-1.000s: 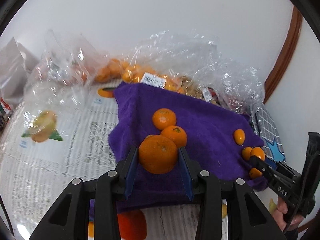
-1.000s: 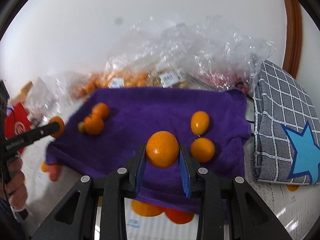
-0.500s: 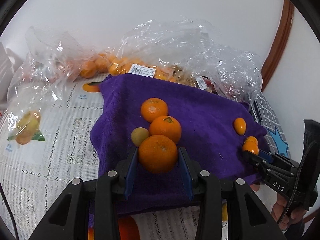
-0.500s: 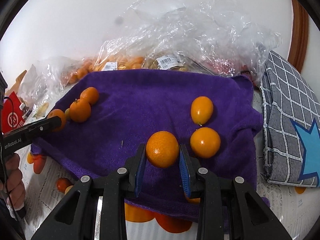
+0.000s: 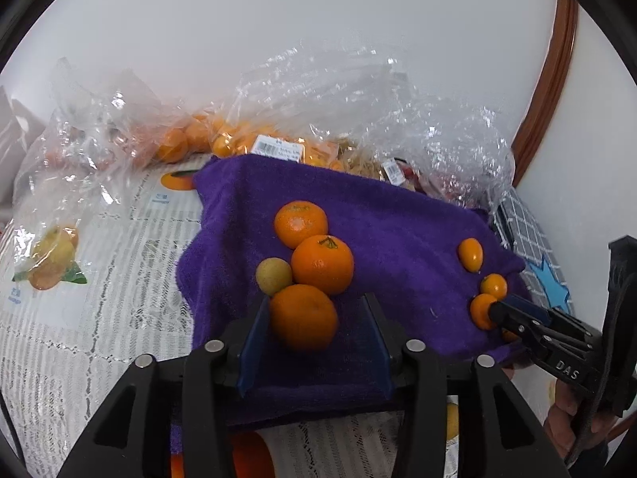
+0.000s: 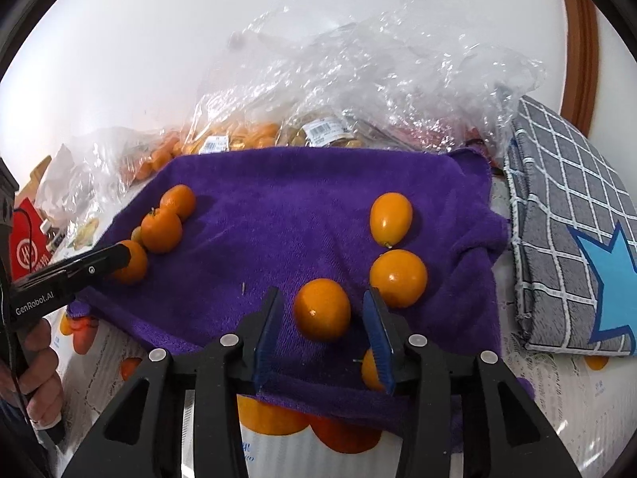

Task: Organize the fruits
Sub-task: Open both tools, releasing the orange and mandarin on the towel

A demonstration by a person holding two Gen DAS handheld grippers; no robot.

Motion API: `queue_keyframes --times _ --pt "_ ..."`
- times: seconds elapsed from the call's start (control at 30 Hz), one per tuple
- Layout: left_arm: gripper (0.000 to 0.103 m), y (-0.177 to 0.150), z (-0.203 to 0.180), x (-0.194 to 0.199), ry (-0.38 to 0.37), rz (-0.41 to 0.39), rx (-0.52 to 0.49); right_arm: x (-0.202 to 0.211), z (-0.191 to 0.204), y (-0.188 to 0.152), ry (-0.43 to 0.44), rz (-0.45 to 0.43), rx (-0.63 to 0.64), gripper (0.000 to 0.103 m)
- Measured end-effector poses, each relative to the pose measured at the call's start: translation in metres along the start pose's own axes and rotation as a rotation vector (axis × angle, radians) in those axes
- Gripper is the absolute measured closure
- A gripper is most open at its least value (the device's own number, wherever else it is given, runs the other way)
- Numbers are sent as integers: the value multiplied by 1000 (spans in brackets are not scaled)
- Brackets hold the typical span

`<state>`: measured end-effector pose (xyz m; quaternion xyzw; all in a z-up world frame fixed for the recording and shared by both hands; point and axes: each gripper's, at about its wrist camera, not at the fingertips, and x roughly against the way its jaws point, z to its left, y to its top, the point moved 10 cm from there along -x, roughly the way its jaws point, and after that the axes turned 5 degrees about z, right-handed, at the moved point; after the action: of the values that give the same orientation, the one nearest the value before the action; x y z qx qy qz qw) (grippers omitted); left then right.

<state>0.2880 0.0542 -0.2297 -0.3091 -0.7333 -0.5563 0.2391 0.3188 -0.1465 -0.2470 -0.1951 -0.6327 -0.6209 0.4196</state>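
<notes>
**Both grippers opening over fruit on the purple towel**

Your left gripper point(image 5: 314, 334) reads "GenRobot.AI", your right gripper point(image 6: 322, 318) "DAS". Both are opening, each with an orange between its jaws: the mandarin point(image 5: 303, 316) touches the left pad only, the small orange point(image 6: 322, 308) touches neither. The purple towel point(image 6: 286, 199) is bare in the middle; bags with barcode labels point(image 6: 324, 129) line its far edge.

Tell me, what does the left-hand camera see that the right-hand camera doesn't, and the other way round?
Only the left view shows the bag with yellowish fruit lying at the left on the tablecloth.

Only the right view shows the red box at the far left.

Both show the purple towel, the small oval fruit, the clear plastic bags and the grey checked cloth. In each, the gripper's jaws are opening around a fruit: the left gripper around a mandarin, the right gripper around a smooth round orange fruit.
</notes>
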Motion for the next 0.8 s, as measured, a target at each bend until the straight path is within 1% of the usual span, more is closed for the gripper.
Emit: queue_keyframes --times 0.07,0.2,0.33,0.5,0.63,0.7,0.77,0.8 --pt "51 1 1 8 6 -29 -1 8 -1 0 1 -14 -18 57" --pt "50 -3 5 27 -3 -70 12 26 4 -4 -19 -51 -41 57" --pt "50 -11 13 43 -4 -89 30 41 19 -21 -31 -42 -32 59" --pt "50 -22 22 57 11 -96 41 48 48 -49 13 0 10 59" --pt "50 -33 34 67 31 -90 56 47 72 -62 43 19 55 59" --pt "50 -37 39 70 35 -89 64 43 84 -65 74 30 69 61" --pt "50 -42 44 75 43 -90 65 39 91 -67 98 43 73 67" --pt "50 -43 45 75 49 -89 64 35 95 -68 116 56 70 67"
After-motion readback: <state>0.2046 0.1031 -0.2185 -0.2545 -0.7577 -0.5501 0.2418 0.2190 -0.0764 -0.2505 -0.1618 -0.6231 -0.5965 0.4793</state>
